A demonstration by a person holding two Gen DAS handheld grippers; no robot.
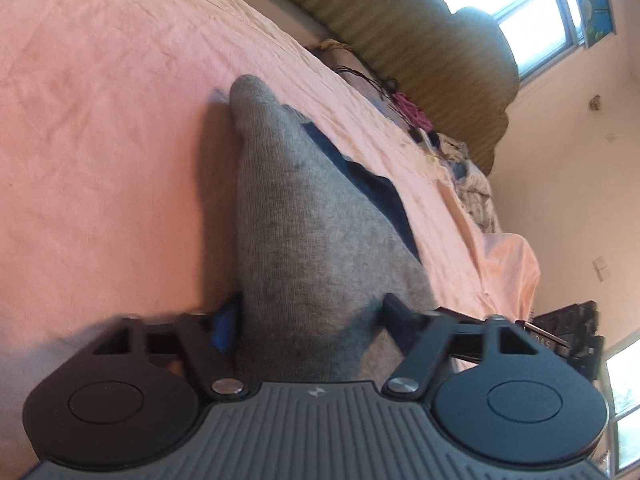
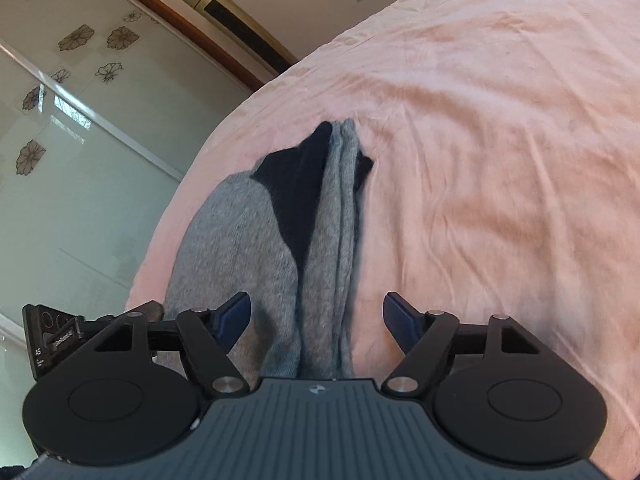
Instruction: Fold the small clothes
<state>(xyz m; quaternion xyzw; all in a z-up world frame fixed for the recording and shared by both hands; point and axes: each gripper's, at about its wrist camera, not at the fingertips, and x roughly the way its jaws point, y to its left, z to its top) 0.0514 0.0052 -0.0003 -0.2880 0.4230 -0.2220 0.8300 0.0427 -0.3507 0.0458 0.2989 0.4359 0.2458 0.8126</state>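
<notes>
A grey sock (image 2: 240,240) with dark patches lay on the pink bed (image 2: 500,120). Both the left hand-held gripper (image 1: 312,320) and the right hand-held gripper (image 2: 316,316) were spread wide around its near end, not pinching. The fold seemed about to begin; next, each would need to close on the cloth.

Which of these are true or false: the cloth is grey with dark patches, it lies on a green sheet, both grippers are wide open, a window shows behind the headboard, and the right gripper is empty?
1. The grey cloth has dark navy patches. True.
2. It lies on a green sheet. False: the bed sheet is pink.
3. Both grippers are wide open. True: the fingers of the left gripper and the right gripper stand well apart, with cloth between them.
4. A window shows behind the headboard. True.
5. The right gripper is over bare sheet. False: grey cloth runs between its fingers.
</notes>
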